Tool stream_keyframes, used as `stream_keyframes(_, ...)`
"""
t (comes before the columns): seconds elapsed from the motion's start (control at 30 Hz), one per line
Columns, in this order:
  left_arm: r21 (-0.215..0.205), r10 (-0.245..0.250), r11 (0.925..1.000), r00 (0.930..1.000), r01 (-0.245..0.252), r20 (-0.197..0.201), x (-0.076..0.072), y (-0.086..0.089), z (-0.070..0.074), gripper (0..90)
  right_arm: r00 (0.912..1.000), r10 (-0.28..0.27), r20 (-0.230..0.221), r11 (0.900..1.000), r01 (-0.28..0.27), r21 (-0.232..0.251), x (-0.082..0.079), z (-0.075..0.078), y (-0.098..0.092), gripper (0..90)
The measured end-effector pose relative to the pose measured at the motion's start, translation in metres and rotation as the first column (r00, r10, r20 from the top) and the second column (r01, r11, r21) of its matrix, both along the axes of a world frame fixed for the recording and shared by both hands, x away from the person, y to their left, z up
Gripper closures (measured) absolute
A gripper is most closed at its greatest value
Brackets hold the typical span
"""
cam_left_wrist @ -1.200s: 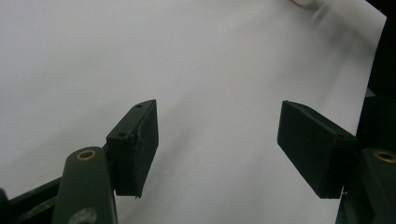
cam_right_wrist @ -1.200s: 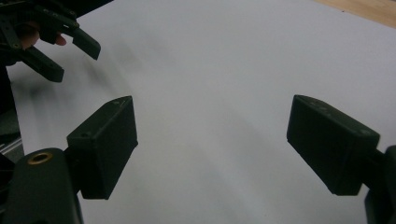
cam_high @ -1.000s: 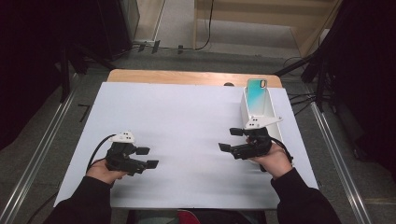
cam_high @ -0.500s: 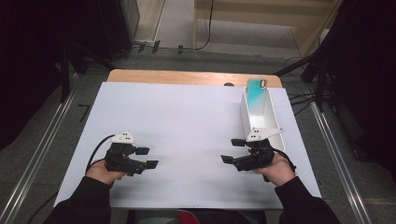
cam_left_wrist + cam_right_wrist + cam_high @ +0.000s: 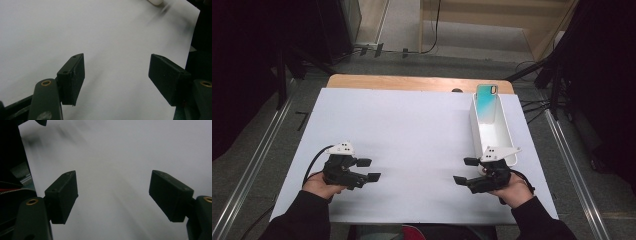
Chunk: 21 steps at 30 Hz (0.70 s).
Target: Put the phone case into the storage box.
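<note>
Hand-held grippers: left (image 5: 116, 80) and right (image 5: 112, 195) gape empty | phone case (image 5: 486, 97) seemingly upright in bin (image 5: 507, 142), high view

The right gripper view is motion-blurred across the white sheet (image 5: 125, 157). In the left gripper view, the top edge at 1 o'clock cuts off a pale rounded object (image 5: 156, 2). In the high view, the bottom edge cuts both forearms.

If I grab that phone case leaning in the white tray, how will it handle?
The phone case looks thin and probably light and a bit flexible. It leans on the far end of the white tray, so a nudge may slide or topple it. Its glossy face might be slippery.
</note>
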<state>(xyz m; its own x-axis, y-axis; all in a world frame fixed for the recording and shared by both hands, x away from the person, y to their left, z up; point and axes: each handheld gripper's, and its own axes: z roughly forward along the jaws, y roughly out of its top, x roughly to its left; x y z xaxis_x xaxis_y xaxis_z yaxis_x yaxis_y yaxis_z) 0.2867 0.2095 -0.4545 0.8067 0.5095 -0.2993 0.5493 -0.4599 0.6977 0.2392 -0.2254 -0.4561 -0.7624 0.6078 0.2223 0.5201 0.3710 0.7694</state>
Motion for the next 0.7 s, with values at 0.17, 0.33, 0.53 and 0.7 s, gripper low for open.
stream_keyframes(0.17, 0.001, -0.001, 1.0000, 1.0000, 0.001, 0.004, -0.001, 0.000, 0.000, 29.0, 0.9999, 0.002, -0.011, 1.000, -0.002, -0.014, -0.005, -0.003, -0.002, 21.8)
stream_keyframes(0.33, -0.005, -0.002, 1.0000, 1.0000, 0.002, 0.006, -0.001, -0.001, 0.000, 29.0, 1.0000, 0.002, -0.002, 1.000, -0.002, -0.024, -0.009, -0.006, -0.004, 21.8)
stream_keyframes(0.53, -0.006, -0.002, 1.0000, 1.0000, 0.002, 0.005, -0.001, -0.001, 0.000, 29.0, 1.0000, 0.006, -0.005, 0.999, -0.007, -0.031, -0.015, -0.008, -0.006, 21.8)
stream_keyframes(0.7, -0.005, -0.004, 1.0000, 1.0000, 0.004, 0.005, -0.002, -0.002, 0.000, 29.0, 0.9998, -0.002, -0.019, 0.999, 0.001, -0.055, -0.019, -0.011, -0.009, 21.8)
